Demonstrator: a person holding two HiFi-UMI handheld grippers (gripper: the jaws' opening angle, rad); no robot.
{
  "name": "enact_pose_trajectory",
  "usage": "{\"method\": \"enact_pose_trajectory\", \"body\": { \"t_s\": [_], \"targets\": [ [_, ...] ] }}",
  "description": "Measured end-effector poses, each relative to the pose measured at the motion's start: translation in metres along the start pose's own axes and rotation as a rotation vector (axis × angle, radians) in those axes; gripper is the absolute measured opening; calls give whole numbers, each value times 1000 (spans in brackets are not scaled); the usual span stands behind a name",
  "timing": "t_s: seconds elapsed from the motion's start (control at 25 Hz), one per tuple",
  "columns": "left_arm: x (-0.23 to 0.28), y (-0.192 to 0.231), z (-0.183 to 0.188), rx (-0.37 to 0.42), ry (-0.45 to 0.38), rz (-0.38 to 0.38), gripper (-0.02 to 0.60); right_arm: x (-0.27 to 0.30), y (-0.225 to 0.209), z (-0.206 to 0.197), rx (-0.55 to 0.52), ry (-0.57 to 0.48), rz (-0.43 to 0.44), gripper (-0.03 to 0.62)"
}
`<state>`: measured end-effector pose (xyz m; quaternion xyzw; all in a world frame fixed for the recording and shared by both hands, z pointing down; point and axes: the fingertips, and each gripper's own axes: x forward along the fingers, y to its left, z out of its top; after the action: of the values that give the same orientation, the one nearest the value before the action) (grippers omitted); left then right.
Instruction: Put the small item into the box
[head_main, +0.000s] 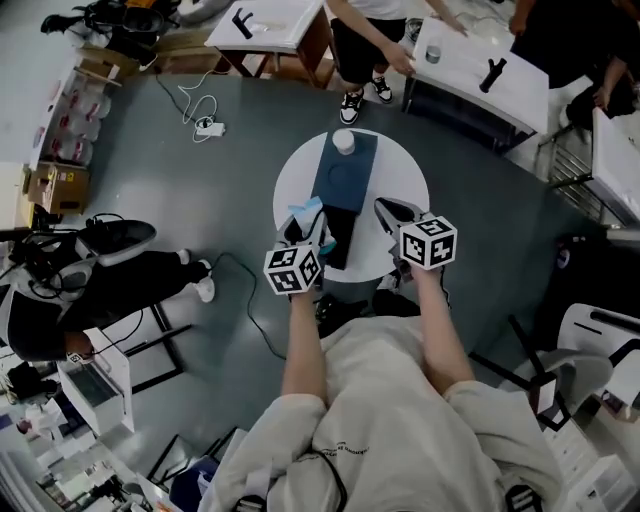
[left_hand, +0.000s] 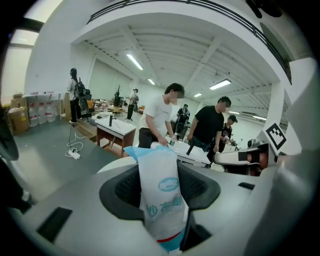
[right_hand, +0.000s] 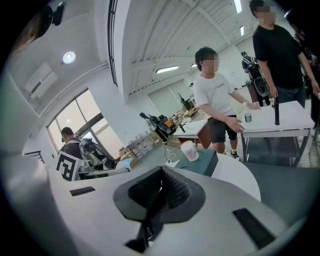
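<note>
My left gripper (head_main: 308, 232) had its fingers pinched on the small packet (left_hand: 161, 195), a pale blue and white sachet. It stood up out of the grip with its long axis running along the fingers and its free end pointing away from me. In the head view the packet (head_main: 305, 211) hung over the near left edge of the round white counter (head_main: 405, 165). The dark teal box (head_main: 345, 175) lay just ahead and slightly to the right of it, stretching lengthwise away from me. A white cup (head_main: 343, 141) sat on the box's far end. My right gripper (head_main: 395, 213) hovered near the box's near right side, fingers pressed together with nothing between them. Its own view showed the same closed fingers (right_hand: 167, 187) and, beyond them, the box (right_hand: 207, 162) and cup (right_hand: 190, 150). I judged the left side would make the drop, a short carry forward and rightward. From these views I couldn't tell whether the box was open at its dark near end.
</note>
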<state>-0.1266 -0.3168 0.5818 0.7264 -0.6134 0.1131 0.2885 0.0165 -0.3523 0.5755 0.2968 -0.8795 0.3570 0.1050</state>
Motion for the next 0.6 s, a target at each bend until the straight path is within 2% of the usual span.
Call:
{"method": "enact_pose_trajectory", "body": {
  "t_s": [0.16,0.32,0.6],
  "targets": [
    [16,4,-6,0,24,17,204,10,-13,-12,5,52,14,34],
    [24,17,-33,-6,88,22,204,18,-15,-34,25,97,18,34],
    [48,42,-81,-49,201,-34,204,24,-18,-55,-9,156,-37,34]
  ]
}}
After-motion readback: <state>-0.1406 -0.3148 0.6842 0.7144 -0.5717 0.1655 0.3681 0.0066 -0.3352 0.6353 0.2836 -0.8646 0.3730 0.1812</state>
